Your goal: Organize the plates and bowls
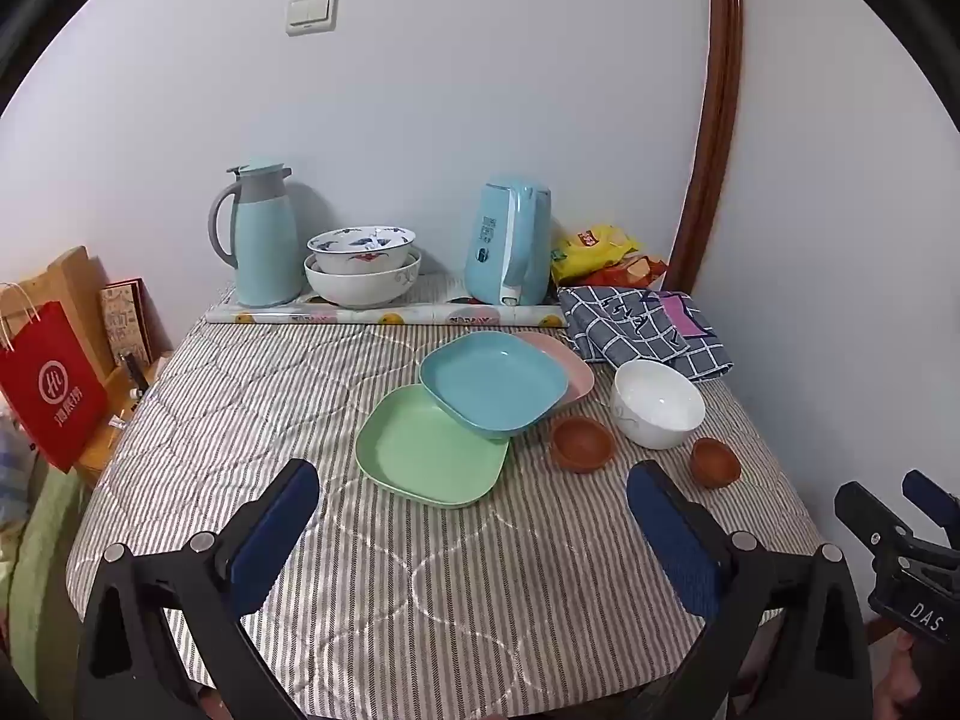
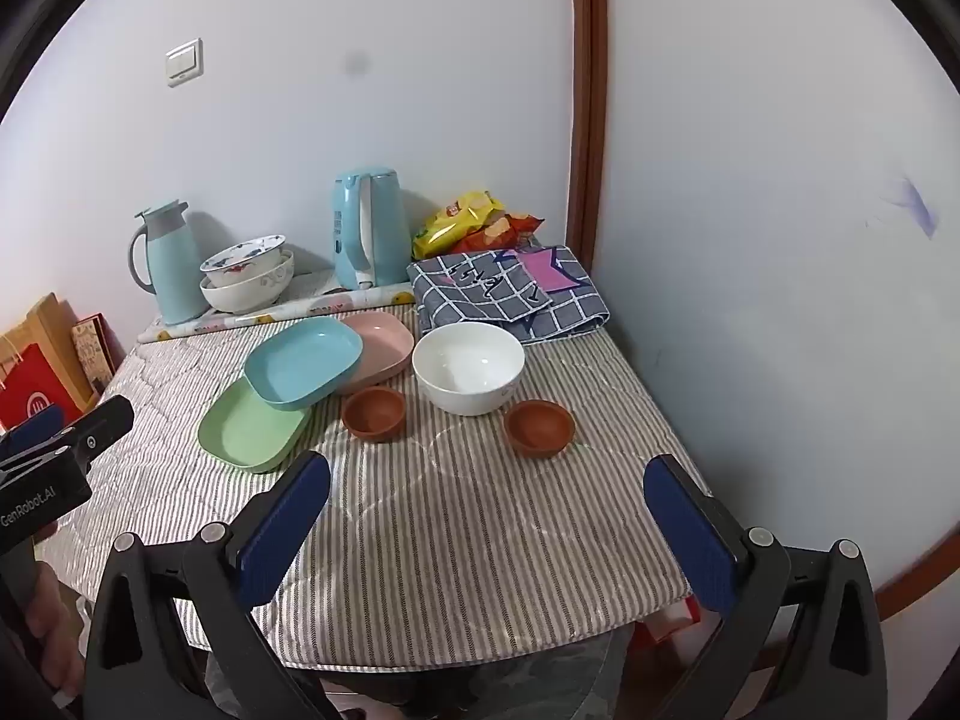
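"GenRobot.AI" on left gripper [image 2: 45,468]

My left gripper [image 1: 474,498] is black plastic: two angular arms, each ending in a dark blue, finely ribbed pad [image 1: 282,516], with round silver rivets at the pivots. My right gripper [image 2: 489,495] is built the same, black frame, blue pads [image 2: 690,531], silver rivets on the linkages. In the right wrist view, white lettering on the left tool's black body reads "GenRobot.AI"; in the left wrist view the right tool's body shows white "DAS". A bit of my hand [image 2: 51,648] shows under the left tool's body.
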Demonstrator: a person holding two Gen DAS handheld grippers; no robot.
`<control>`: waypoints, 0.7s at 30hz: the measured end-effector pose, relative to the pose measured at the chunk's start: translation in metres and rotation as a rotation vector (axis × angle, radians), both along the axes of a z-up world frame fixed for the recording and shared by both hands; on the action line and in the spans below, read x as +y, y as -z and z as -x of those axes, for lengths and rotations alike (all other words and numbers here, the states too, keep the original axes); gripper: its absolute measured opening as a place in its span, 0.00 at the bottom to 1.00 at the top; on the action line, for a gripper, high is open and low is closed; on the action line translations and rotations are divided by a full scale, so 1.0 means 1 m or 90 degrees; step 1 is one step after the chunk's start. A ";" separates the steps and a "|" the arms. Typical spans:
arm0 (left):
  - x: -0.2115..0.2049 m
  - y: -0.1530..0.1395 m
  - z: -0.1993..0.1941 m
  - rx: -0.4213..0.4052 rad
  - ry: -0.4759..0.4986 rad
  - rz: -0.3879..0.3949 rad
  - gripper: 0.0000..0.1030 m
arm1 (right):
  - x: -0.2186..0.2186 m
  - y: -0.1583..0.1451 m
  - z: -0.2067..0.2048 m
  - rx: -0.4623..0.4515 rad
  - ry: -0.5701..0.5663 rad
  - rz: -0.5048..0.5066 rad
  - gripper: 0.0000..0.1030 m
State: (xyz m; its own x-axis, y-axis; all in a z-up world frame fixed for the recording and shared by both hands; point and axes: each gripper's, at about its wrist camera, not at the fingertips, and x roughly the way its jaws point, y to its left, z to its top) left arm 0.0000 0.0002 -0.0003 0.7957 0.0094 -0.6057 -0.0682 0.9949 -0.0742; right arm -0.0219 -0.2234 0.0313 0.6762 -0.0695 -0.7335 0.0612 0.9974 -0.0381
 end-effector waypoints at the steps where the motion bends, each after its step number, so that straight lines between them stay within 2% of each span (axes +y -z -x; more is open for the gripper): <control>1: 0.000 0.000 0.000 0.001 0.003 -0.004 1.00 | 0.000 -0.001 0.000 -0.001 0.000 0.000 1.00; 21: 0.004 -0.008 0.005 -0.012 -0.001 -0.005 1.00 | 0.004 -0.004 0.004 -0.006 -0.005 -0.004 1.00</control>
State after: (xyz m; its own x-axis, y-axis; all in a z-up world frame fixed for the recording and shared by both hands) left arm -0.0054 0.0040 0.0081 0.8065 0.0156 -0.5910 -0.0692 0.9953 -0.0683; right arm -0.0255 -0.2194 0.0354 0.6831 -0.0599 -0.7279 0.0534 0.9981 -0.0321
